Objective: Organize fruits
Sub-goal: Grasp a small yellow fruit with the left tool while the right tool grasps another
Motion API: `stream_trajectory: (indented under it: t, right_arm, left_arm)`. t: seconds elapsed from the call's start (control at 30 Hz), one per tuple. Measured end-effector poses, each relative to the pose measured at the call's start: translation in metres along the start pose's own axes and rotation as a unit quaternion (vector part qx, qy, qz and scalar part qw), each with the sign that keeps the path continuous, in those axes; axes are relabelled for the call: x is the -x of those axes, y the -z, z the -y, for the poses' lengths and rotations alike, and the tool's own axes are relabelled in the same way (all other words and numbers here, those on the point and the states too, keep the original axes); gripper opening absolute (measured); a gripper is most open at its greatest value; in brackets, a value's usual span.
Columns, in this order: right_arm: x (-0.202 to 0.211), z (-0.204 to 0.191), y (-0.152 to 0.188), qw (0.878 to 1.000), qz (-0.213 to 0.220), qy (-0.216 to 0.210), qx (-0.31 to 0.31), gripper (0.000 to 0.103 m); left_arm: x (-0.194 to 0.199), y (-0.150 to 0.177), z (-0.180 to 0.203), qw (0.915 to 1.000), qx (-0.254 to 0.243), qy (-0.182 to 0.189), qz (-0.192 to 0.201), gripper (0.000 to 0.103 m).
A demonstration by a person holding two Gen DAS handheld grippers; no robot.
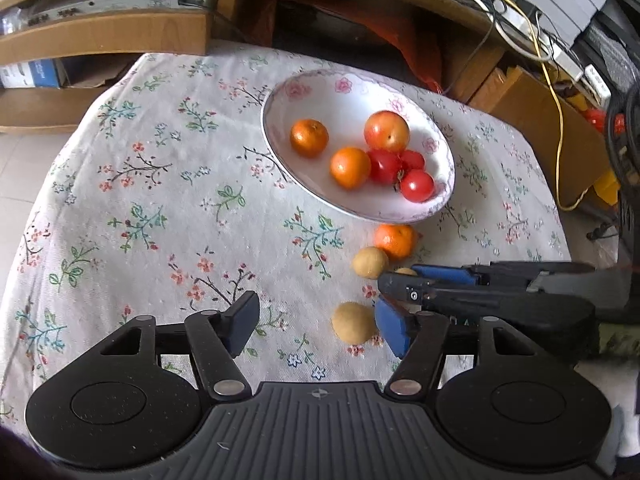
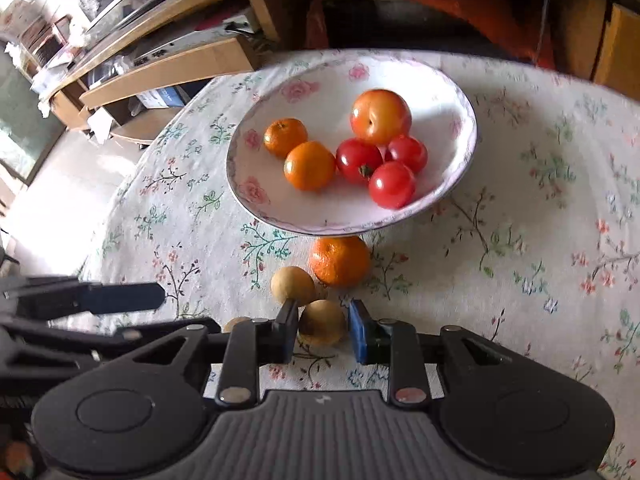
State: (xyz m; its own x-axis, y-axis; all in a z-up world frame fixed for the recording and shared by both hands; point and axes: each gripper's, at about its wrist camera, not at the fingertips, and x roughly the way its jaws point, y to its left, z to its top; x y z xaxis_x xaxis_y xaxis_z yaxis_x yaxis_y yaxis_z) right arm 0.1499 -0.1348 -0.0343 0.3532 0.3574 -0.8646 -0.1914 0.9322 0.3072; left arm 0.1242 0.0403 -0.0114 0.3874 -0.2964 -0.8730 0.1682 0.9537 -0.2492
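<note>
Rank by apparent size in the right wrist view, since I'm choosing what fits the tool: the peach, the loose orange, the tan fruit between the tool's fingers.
1. Loose orange and peach: alike; the orange is nearer, so unsure.
2. Tan fruit, smallest though nearest.

free: cloth (image 1: 160, 200) left | blocked: bowl (image 1: 280, 96), tangerine (image 2: 340, 260)
</note>
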Motion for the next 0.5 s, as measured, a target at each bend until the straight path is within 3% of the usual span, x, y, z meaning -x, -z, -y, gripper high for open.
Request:
stream_trajectory:
  t: [0.3, 0.5]
  right_arm:
    - [0.015, 0.011, 0.006, 1.000, 0.009, 0.006, -0.006, 0.025]
    - [0.028, 0.029, 0.011, 0.999, 0.013, 0.017, -0.029, 0.025]
  left_arm:
    - [-0.008, -0.001, 0.014, 0.9998, -0.017, 0.004, -0.011, 0.071]
    - [-0.027, 0.006, 0.027, 0.9985, -0.041, -0.018, -0.033, 0.060]
